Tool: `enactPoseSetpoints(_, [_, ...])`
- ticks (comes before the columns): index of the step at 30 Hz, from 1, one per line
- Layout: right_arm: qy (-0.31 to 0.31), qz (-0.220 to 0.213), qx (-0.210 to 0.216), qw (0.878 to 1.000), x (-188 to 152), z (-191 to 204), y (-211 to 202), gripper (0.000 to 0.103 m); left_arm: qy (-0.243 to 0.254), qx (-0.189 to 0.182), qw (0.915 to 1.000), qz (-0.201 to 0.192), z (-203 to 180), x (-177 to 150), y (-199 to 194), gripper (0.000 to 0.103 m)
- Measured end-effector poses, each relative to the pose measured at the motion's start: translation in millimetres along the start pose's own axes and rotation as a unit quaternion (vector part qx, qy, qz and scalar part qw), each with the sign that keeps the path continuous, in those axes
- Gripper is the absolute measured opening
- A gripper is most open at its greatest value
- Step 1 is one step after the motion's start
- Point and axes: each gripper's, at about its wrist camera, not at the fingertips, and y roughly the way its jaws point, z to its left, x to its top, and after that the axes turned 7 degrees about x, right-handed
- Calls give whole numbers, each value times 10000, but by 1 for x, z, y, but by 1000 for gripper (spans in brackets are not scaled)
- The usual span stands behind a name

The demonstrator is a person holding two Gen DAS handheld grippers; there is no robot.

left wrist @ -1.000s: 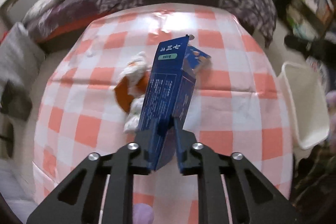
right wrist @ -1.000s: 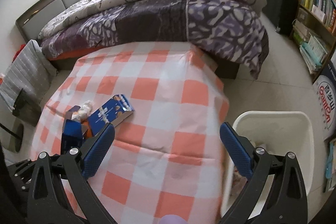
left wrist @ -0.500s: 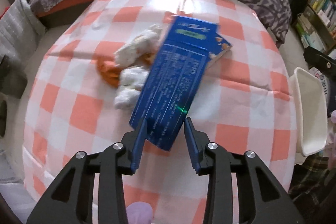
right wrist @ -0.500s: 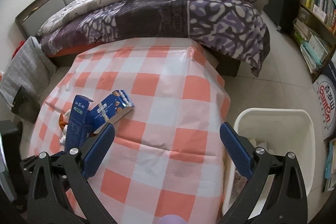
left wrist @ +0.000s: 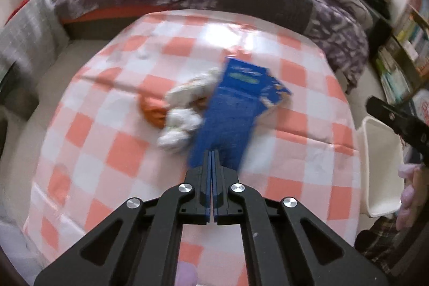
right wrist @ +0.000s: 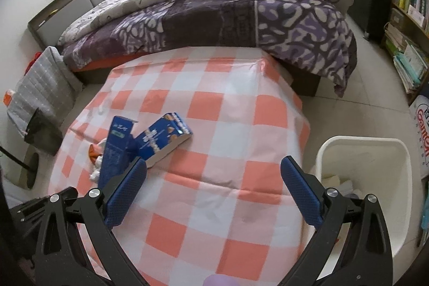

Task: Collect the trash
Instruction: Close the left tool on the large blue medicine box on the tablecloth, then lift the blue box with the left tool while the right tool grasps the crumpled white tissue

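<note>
My left gripper [left wrist: 213, 155] is shut on the lower end of a tall dark blue carton [left wrist: 230, 111], which stands tilted above the checked table [left wrist: 107, 152]. Beside the carton lie crumpled white tissues [left wrist: 185, 109] on an orange scrap [left wrist: 152, 111]. A second blue snack box [right wrist: 163, 138] lies flat behind it. In the right wrist view the held carton [right wrist: 116, 149] leans up at the table's left. My right gripper [right wrist: 213, 165] hangs open over the table's near right part with nothing between its fingers. A white bin [right wrist: 362, 142] stands on the floor right of the table, with paper scraps inside.
A bed with a purple patterned quilt [right wrist: 241, 18] runs along the table's far edge. Bookshelves [right wrist: 410, 18] line the right wall. A grey fabric seat [right wrist: 40, 87] stands at the left. Pale floor tiles [right wrist: 348, 98] lie between table, bed and shelves.
My left gripper's fingers, spread around the carton half a second ago, have come together on its lower end. The right gripper has shifted slightly; the bin and table sit a little differently in its view.
</note>
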Motion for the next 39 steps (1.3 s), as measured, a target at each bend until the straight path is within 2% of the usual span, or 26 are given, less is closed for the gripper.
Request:
enactPoseSetpoints(3, [-114, -14, -142, 9998, -2, 3, 2, 96, -415, -261, 9983, 316, 21, 1, 10, 6])
enactPoseSetpoints(4, [-119, -26, -209, 9997, -1, -1, 1, 96, -445, -291, 9981, 323, 21, 2, 11, 24])
enactPoseSetpoints(5, [-122, -27, -220, 9997, -2, 1, 2, 96, -457, -348, 9978, 319, 19, 5, 14, 62])
enactPoseSetpoints(6, [-101, -12, -246, 9996, -1, -3, 2, 96, -431, -427, 9977, 318, 14, 8, 16, 77])
enactPoseSetpoints(7, [-75, 4, -275, 9996, 0, -7, 1, 96, -390, -477, 9977, 294, 9, 11, 18, 81])
enactPoseSetpoints(10, [-19, 36, -349, 9994, 2, -18, 1, 96, -112, -260, 9992, 279, -15, 20, 27, 81])
enactPoseSetpoints(13, [40, 87, -341, 9994, 6, -27, 1, 96, 471, 339, 9981, 226, -46, 26, 41, 83])
enactPoseSetpoints(17, [-11, 115, -351, 9993, 8, -31, 3, 96, 672, 667, 9948, 362, -58, 33, 64, 83])
enactPoseSetpoints(19, [-5, 137, -313, 9994, 8, -32, 4, 96, 517, 491, 9965, 443, -54, 36, 74, 81])
enactPoseSetpoints(20, [-32, 172, -261, 9995, 7, -30, 7, 96, 455, 418, 9971, 452, -52, 37, 76, 68])
enactPoseSetpoints(21, [-49, 185, -242, 9995, 7, -29, 8, 96, 396, 323, 9976, 474, -49, 38, 77, 62])
enactPoseSetpoints(26, [-307, 261, -65, 9992, 2, -3, 21, 96, 36, -34, 9997, 233, -30, 39, 57, 56])
enactPoseSetpoints(29, [-568, 365, 133, 9976, -7, 21, 33, 96, -402, -194, 9990, -68, -4, 41, 27, 55])
enactPoseSetpoints(32, [-774, 466, 347, 9953, -14, 40, 41, 96, -829, -201, 9957, -366, 31, 40, 0, 54])
enactPoseSetpoints(33, [-987, 558, 566, 9919, -21, 58, 48, 96, -940, -186, 9945, -431, 40, 39, -7, 54])
enactPoseSetpoints(36, [-1340, 689, 880, 9847, -33, 89, 60, 96, -1330, -75, 9894, -587, 72, 31, -26, 54])
enactPoseSetpoints(39, [-1315, 875, 1215, 9800, -40, 112, 75, 96, -1558, 29, 9859, -617, 96, 21, -36, 54])
